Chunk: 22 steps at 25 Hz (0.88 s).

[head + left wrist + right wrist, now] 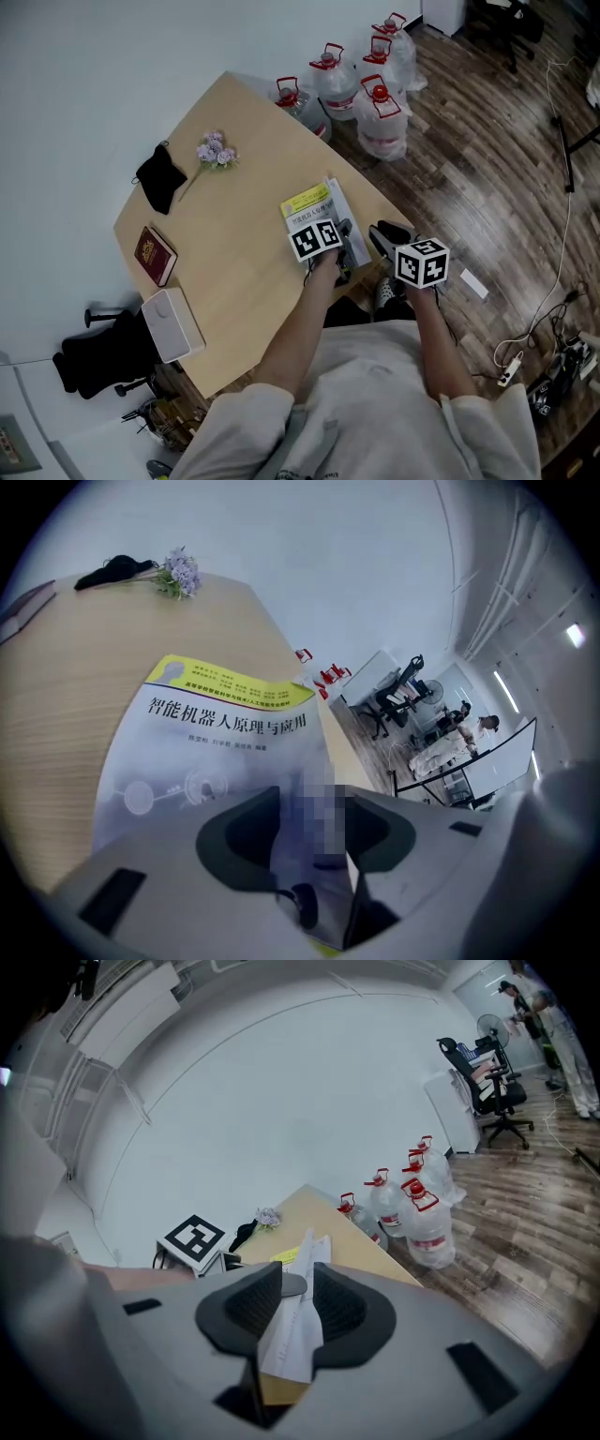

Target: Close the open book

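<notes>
A person seated at a pale wooden table works a gripper in each hand on a paperback book lying at the table's near edge, just in front of the person's body. The left gripper has its jaws drawn in on the near edge of the front cover, a white and grey sheet with a yellow band and dark printed title across its top, which fills most of the left gripper view. The right gripper, held just beside the left one off the table's edge, has its jaws pressed together on a thin sheaf of white pages that stands up on edge between the pads. Farther along the table lie a black pouch and, near it, a sprig of pale purple flowers. A small dark red book rests by the left edge, with a white box at the corner next to it. Clear water bottles with red caps and handles stand clustered on the wood-plank floor past the far side of the table, and a black office chair sits below its left corner
</notes>
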Tool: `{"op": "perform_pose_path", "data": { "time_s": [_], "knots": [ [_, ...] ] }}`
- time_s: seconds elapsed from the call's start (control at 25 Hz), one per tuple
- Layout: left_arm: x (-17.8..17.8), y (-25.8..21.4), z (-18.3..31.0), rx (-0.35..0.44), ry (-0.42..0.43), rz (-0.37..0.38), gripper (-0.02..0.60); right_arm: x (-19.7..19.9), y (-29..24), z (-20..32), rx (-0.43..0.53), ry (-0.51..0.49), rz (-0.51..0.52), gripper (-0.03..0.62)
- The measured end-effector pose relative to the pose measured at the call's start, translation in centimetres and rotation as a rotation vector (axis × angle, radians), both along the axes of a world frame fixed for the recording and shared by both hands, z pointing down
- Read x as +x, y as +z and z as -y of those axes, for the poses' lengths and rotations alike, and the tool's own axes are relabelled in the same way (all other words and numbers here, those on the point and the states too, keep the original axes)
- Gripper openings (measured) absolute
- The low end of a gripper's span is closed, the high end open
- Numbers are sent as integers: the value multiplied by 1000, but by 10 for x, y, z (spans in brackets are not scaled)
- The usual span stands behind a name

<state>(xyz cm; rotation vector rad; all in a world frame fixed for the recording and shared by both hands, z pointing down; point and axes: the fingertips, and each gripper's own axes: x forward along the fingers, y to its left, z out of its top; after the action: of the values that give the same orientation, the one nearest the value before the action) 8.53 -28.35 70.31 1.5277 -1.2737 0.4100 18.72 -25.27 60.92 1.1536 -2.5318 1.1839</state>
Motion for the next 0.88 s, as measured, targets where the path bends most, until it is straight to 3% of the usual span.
{"op": "perform_pose_path", "data": {
  "time_s": [0.24, 0.56, 0.72, 0.88],
  "knots": [
    [10, -4, -3, 28, 77, -6, 236, -1, -2, -5, 9, -19, -30, 115],
    [5, -15, -14, 111, 91, -86, 244, -4, 5, -15, 0, -48, -58, 117],
    [-8, -29, -25, 193, 114, -55, 244, -15, 5, -19, 5, -84, -69, 117],
    [-36, -56, -33, 318, 115, 41, 244, -27, 4, -23, 29, -116, -102, 117]
  ]
}}
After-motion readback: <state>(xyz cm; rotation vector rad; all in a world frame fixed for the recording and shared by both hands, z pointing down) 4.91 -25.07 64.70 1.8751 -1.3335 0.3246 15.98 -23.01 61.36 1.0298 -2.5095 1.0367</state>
